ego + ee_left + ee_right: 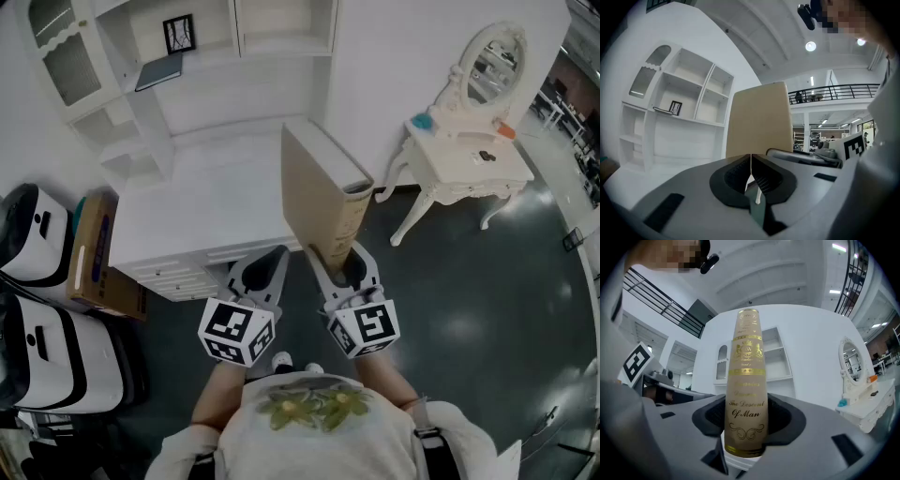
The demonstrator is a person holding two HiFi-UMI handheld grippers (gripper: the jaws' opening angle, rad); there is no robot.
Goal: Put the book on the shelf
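Note:
A thick tan book point(323, 202) with gold lettering on its spine point(746, 380) stands upright in my right gripper point(343, 270), which is shut on its lower end. It is held in the air in front of the white desk point(202, 220). In the left gripper view the book's plain cover point(759, 119) rises just right of centre. My left gripper point(262, 272) hangs beside the right one, jaws shut with nothing between them. The white shelf unit point(141, 75) stands at the back of the desk, seen also as open shelves point(682, 101) in the left gripper view.
A small framed picture point(179, 34) and a flat dark book point(159, 70) sit on the shelves. A cardboard box point(94, 253) and white cases point(42, 356) stand left of the desk. A white dressing table with an oval mirror point(473, 141) stands to the right.

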